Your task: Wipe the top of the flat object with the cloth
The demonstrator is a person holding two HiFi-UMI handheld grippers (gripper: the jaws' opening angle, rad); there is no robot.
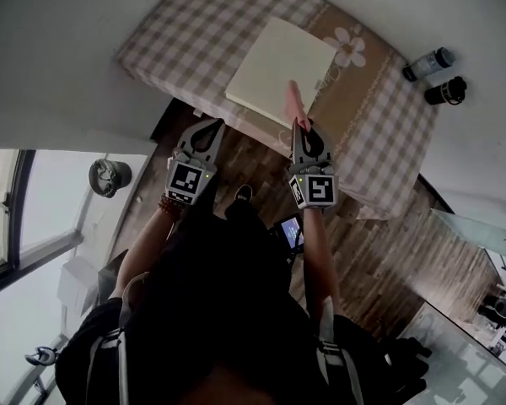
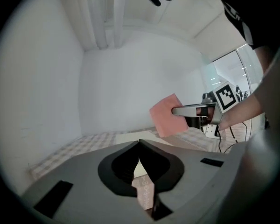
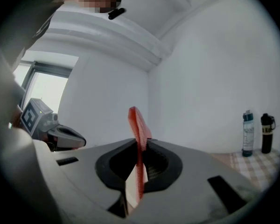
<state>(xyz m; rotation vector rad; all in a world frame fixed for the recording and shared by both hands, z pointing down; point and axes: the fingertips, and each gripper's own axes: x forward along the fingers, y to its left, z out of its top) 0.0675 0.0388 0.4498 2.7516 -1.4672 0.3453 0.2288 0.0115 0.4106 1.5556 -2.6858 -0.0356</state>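
The flat object is a cream square board (image 1: 278, 62) lying on a table under a checked cloth (image 1: 194, 32). My right gripper (image 1: 301, 126) hovers at the board's near edge, shut on a pink cloth (image 1: 293, 101) that stands up out of its jaws over the board. In the right gripper view the pink cloth (image 3: 139, 125) is pinched edge-on between the jaws. My left gripper (image 1: 212, 125) is shut and empty, just short of the table's near edge, left of the right one. The left gripper view shows the pink cloth (image 2: 166, 115) in the right gripper (image 2: 194, 111) and a strip of the board (image 2: 130, 136).
Two bottles, one clear (image 1: 427, 63) and one black (image 1: 447, 90), stand at the table's far right corner. A white wall runs behind the table. A window (image 1: 17, 218) lies to the left, and wooden floor (image 1: 379, 251) lies below the table's near edge.
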